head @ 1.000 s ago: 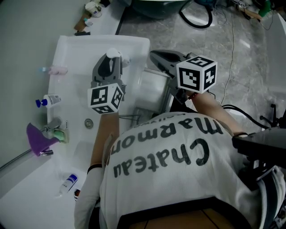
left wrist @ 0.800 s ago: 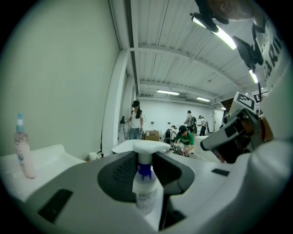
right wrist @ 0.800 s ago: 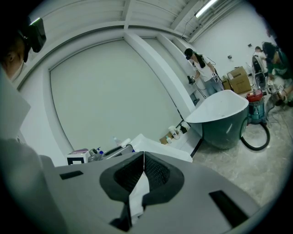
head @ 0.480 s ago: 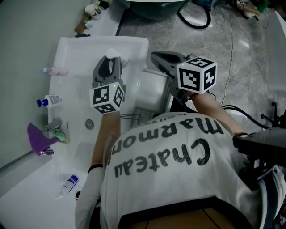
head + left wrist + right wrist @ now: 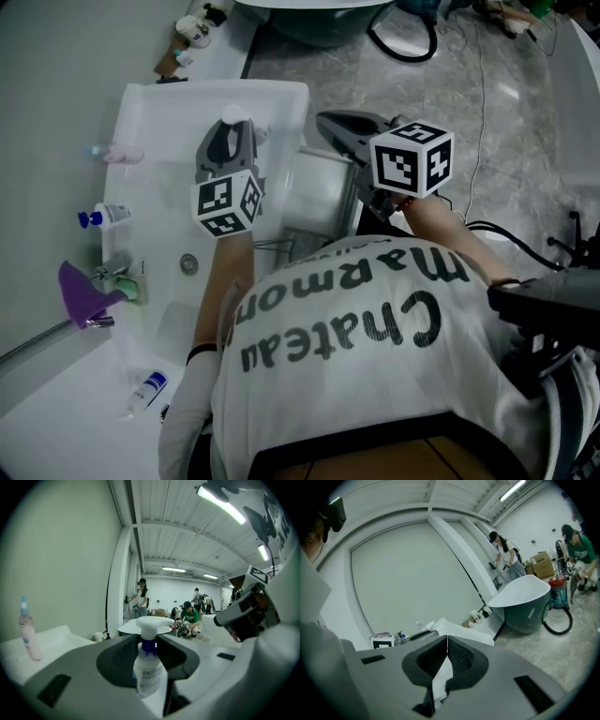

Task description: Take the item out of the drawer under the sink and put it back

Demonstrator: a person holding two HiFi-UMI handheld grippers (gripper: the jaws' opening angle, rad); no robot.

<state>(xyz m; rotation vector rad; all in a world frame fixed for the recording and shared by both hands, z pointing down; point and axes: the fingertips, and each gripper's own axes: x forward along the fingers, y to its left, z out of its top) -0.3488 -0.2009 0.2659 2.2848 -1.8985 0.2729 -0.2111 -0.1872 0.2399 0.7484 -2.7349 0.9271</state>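
Left tongs [image 5: 149, 638], easing open, grip the pump bottle [image 5: 149, 677] between them; right tongs [image 5: 446, 641] closed, empty.

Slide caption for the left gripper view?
Left gripper, fingers opening, holds a white pump bottle; pink bottle stands at left.

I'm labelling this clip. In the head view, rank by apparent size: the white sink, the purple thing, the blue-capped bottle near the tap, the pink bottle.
1. white sink, by far the largest.
2. purple thing.
3. blue-capped bottle and pink bottle: they look about alike, so no ranking between them.
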